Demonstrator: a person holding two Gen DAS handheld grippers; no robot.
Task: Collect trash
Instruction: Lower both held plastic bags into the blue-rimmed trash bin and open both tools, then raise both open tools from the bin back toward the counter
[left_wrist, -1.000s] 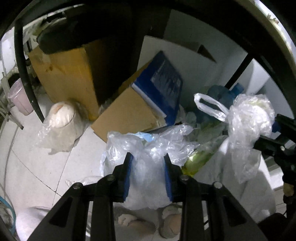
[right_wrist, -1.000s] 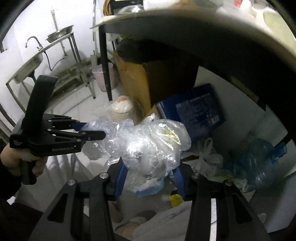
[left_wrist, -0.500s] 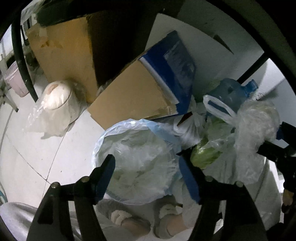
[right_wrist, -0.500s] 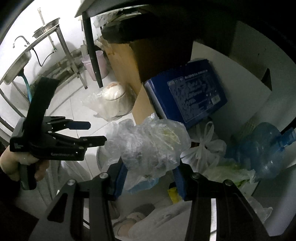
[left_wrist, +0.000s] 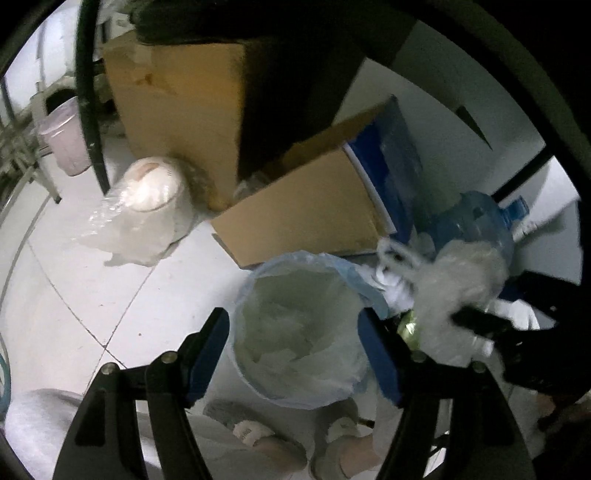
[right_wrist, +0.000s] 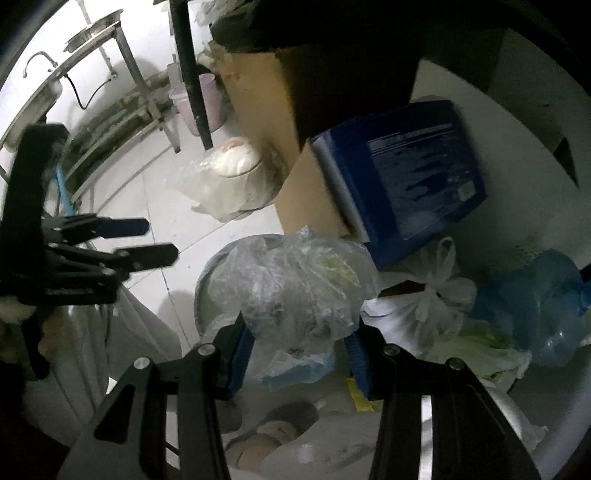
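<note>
A trash bin lined with a pale blue bag (left_wrist: 258, 280) stands on the floor, with crumpled clear plastic inside. My left gripper (left_wrist: 295, 354) is open and empty above it, its jaws wide on either side of the bin mouth. My right gripper (right_wrist: 299, 354) is shut on a clear plastic bag of trash (right_wrist: 295, 284), held over the bin's right edge (right_wrist: 207, 273). The same bag shows blurred in the left wrist view (left_wrist: 458, 291). The left gripper also shows in the right wrist view (right_wrist: 147, 240).
Cardboard boxes (left_wrist: 306, 210) and a blue package (right_wrist: 406, 173) lean under a table. A wrapped white pot (left_wrist: 147, 188), a tied white bag (right_wrist: 439, 295), a blue water jug (right_wrist: 543, 295) and a pink bucket (left_wrist: 66, 140) stand around. My slippered feet (left_wrist: 258, 439) are below.
My left gripper opened and let go of a clear plastic bag, which now lies in the bin. My right gripper moved its bag nearer the bin.
</note>
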